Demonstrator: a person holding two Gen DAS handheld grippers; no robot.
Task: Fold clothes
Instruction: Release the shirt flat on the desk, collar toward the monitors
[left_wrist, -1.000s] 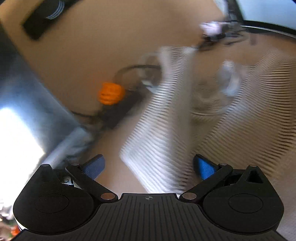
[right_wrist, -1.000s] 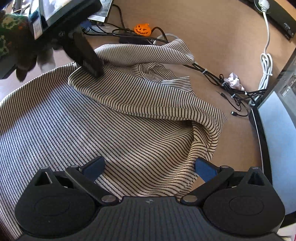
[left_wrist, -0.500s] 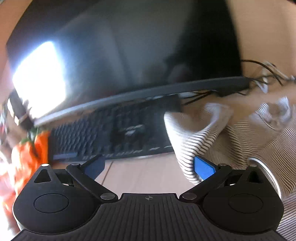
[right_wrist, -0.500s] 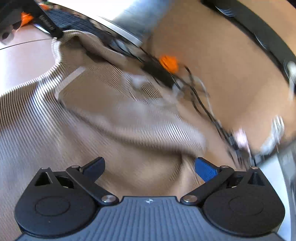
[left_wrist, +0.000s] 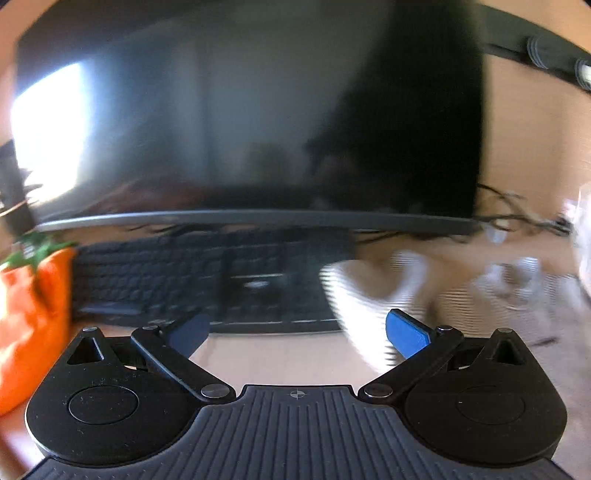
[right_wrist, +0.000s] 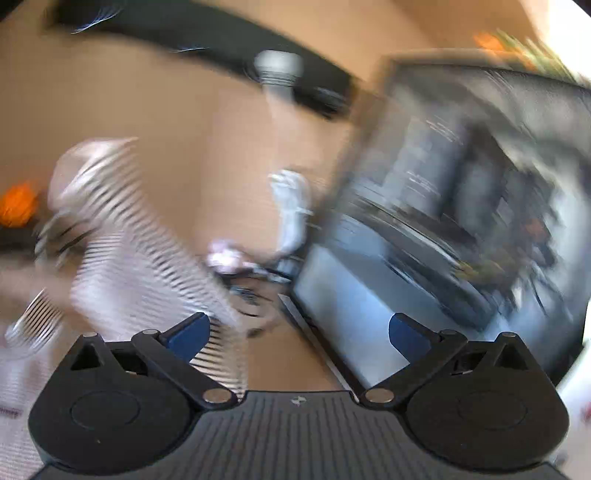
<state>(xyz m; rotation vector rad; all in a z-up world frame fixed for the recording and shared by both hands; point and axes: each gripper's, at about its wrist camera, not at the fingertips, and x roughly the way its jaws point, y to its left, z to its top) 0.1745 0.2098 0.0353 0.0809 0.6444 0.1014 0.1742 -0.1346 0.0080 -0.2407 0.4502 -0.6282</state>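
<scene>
Beside the keyboard (left_wrist: 207, 280) — a striped shirt (left_wrist: 373, 291) on the desk (left_wrist: 280, 354).
Left gripper (left_wrist: 295, 330) and right gripper (right_wrist: 297, 330) — fingers spread wide, holding nothing.

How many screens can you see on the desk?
2. One big dark monitor stands behind the keyboard in the left wrist view. Another lit screen is on the right in the right wrist view. Blur could hide more.
</scene>
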